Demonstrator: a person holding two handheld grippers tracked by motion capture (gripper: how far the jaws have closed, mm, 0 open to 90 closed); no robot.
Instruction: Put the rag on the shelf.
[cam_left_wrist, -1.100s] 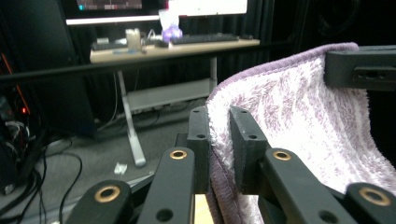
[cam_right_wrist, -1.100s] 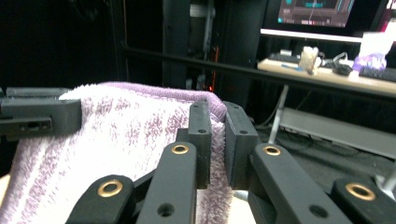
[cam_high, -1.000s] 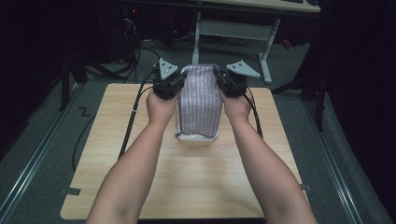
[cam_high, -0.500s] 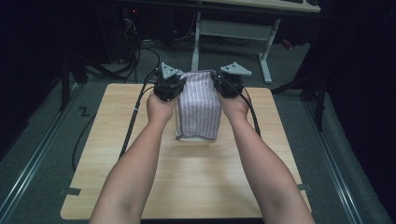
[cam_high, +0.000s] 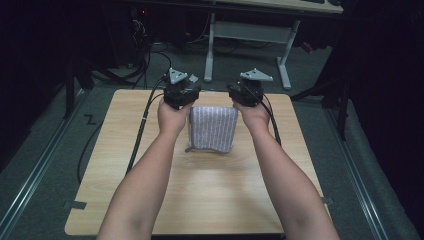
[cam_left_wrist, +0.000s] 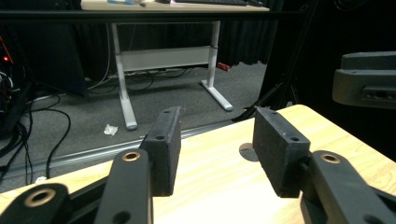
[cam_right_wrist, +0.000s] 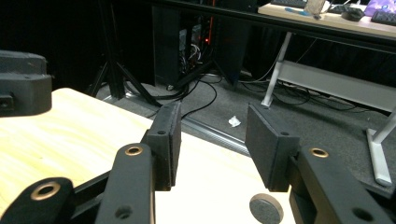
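Cloth (cam_high: 213, 129) — grey, white-striped, folded into a flat rectangle.

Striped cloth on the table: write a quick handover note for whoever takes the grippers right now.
Left gripper: jaws have just opened, nothing between them, at the cloth's far left corner.
Right gripper: jaws also just opened, empty, at the far right corner.
Cloth: folded, lying flat near the far middle of the table, between the two hands.
Done: the cloth is folded, laid down and let go.
Left: judging by its size, perhaps another fold or some smoothing; otherwise draw both grippers back.
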